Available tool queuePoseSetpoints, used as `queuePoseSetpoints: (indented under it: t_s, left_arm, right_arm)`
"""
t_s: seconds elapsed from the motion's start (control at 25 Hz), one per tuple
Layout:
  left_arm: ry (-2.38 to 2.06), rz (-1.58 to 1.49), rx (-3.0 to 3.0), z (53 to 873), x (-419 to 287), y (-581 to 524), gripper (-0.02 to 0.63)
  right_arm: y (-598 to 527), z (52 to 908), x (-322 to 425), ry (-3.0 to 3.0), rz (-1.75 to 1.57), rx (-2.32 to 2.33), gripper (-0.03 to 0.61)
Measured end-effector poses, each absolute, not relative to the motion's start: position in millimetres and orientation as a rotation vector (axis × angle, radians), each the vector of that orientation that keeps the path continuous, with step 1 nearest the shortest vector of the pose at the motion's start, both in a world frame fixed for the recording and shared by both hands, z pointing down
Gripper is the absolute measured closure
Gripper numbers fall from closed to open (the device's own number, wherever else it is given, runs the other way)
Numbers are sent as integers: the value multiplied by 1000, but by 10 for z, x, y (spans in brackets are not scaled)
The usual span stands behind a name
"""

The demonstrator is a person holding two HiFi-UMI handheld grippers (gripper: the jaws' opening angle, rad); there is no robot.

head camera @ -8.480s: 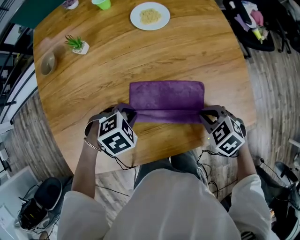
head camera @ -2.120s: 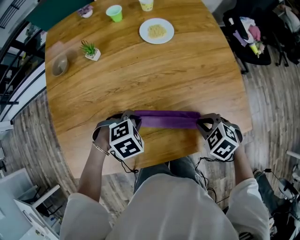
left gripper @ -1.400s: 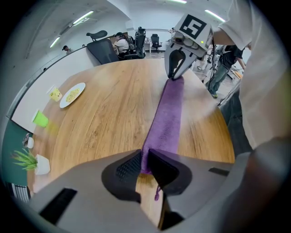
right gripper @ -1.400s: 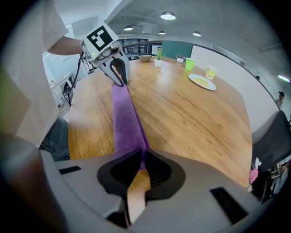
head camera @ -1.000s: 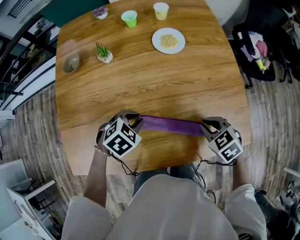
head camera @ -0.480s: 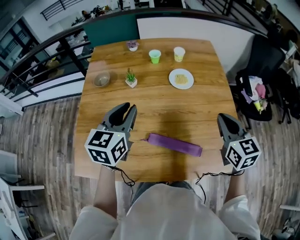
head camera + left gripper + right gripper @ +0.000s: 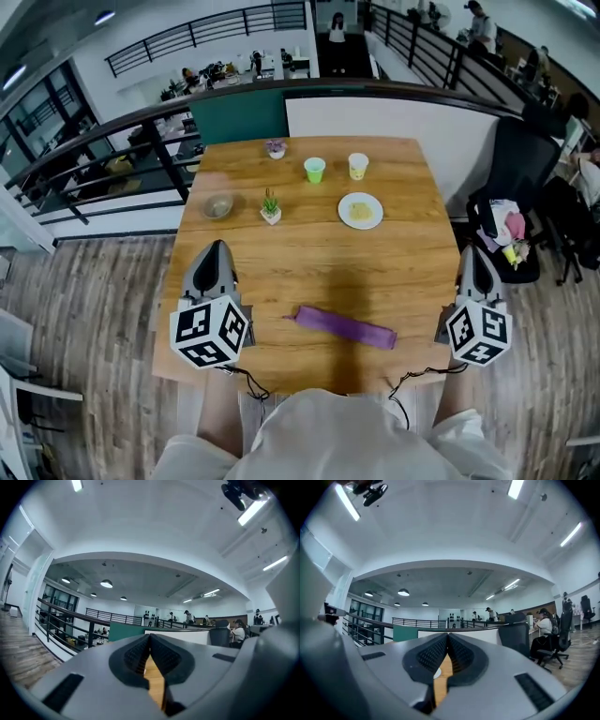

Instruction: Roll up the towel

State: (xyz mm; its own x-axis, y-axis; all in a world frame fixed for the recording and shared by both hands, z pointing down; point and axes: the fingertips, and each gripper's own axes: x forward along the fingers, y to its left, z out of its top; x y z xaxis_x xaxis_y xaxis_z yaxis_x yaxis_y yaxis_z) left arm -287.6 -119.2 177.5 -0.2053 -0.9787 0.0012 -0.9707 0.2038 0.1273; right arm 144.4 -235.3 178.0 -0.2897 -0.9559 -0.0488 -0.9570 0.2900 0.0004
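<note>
Lifted clear since a moment ago, the left tool (image 7: 215,251) and right tool (image 7: 472,255) hang level, jaws pressed together on nothing. Between them the rolled purple towel (image 7: 345,326) lies near the wooden worktop's (image 7: 309,258) front edge. Unheld, its loose end may spring open. A railing (image 7: 216,30) and plank floor (image 7: 84,291) surround it.

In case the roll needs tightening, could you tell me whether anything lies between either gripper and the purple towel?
Nothing visible does. The rolled towel lies alone on bare table near the person's edge; the left gripper and right gripper, both shut and empty, flank it.
</note>
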Motion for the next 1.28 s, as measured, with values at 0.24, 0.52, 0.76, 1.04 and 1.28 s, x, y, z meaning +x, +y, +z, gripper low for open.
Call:
queuePoseSetpoints:
  t_s: [0.24, 0.52, 0.76, 1.04, 1.28]
  left_arm:
    - [-2388, -72, 1896, 1946, -2895, -1096, 611]
    - [-2360, -74, 1920, 1958, -2873, -1077, 611]
    - [-2361, -82, 1920, 1941, -2898, -1059, 611]
    - [-2352, -99, 1917, 1946, -2919, -1016, 611]
    - [-2349, -88, 1921, 1944, -2933, -984, 611]
  right_arm:
    - [-2257, 1887, 1511, 2477, 40, -1896, 578]
    - [-2183, 2008, 1531, 2491, 8, -1966, 578]
    - [-2125, 2005, 1531, 2499, -4, -1985, 578]
    - [-2055, 1996, 1496, 2511, 4, -1989, 578]
    - [-1992, 1999, 1510, 2513, -2, -1998, 578]
